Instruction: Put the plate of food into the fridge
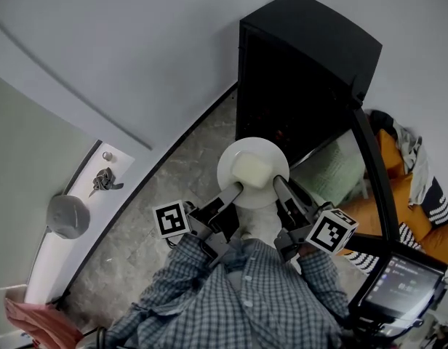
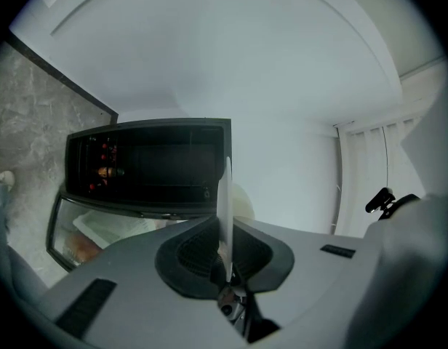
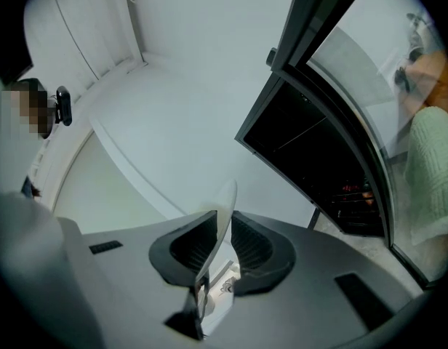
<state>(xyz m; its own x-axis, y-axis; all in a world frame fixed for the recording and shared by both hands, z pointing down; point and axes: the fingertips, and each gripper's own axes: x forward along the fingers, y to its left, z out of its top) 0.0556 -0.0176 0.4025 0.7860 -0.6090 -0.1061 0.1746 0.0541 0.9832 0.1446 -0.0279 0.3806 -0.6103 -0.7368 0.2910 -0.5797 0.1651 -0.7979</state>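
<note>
Mostly black, fridge (image 1: 282, 93) hides its shelves; food (image 1: 252, 170) on plate (image 1: 231, 158) a pale blur.

On plate (image 1: 230, 164): food (image 1: 252, 170). Plate before fridge (image 1: 304, 42); door (image 1: 371, 173) open at right. At plate's left rim: left gripper (image 1: 236, 190); at right rim: right gripper (image 1: 281, 183).

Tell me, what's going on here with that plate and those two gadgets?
A person in a checked shirt is carrying a plate with two hand-held grippers. The left gripper and the right gripper are each clamped on the plate's near rim, one on each side. A pale block of food sits on the plate. The plate is held in the air just in front of a black fridge, whose glass door stands open to the right. The plate is not inside yet.
</note>
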